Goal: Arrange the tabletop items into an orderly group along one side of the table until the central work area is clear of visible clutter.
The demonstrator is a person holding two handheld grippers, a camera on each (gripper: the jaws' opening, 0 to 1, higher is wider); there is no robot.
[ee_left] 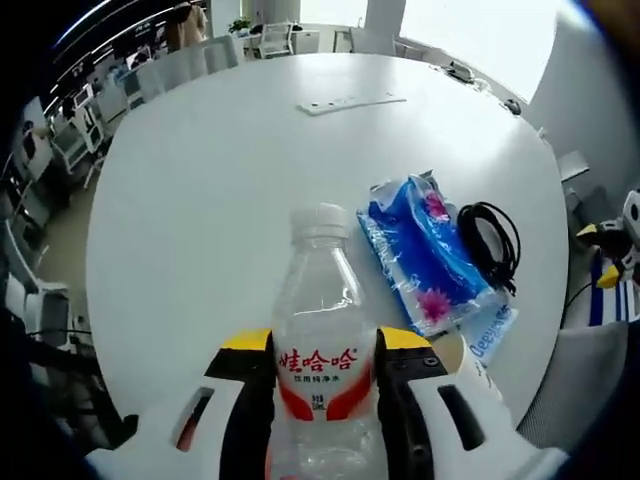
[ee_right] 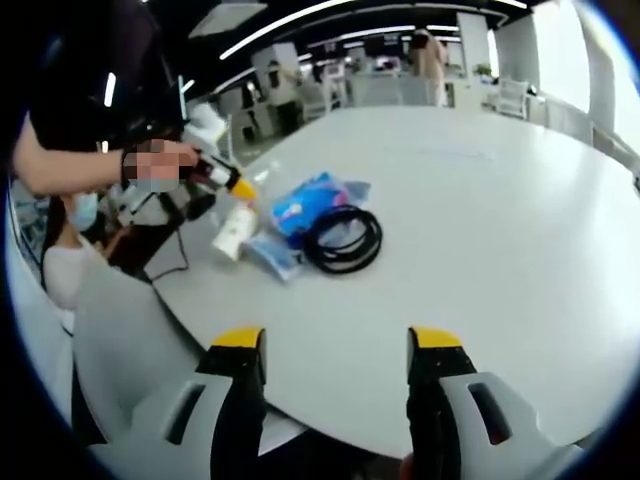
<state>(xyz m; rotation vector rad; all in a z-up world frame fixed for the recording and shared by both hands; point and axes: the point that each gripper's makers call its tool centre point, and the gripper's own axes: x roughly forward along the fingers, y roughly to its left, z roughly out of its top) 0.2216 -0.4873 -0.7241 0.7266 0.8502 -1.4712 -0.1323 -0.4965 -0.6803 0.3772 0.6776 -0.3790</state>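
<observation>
The left tool point(ee_left: 325, 375) grips a clear bottle point(ee_left: 320, 330) beside a blue packet point(ee_left: 420, 250) and black cable point(ee_left: 492, 245) on the bench point(ee_left: 200, 200), while the right tool point(ee_right: 335, 350) stands open.

My left fingers point(ee_left: 322, 372): matt black with yellow tips, white plastic body, clamped on the bottle point(ee_left: 320, 330), which is clear thin plastic with a glossy red-white label and a white ribbed cap. Beside the bottle, tissue pack point(ee_left: 420, 250) in shiny crinkled blue film. Past that, cable coil point(ee_left: 492, 243) in smooth black rubbery sheath. Table point(ee_left: 200, 200) is smooth white with a slight sheen.
</observation>
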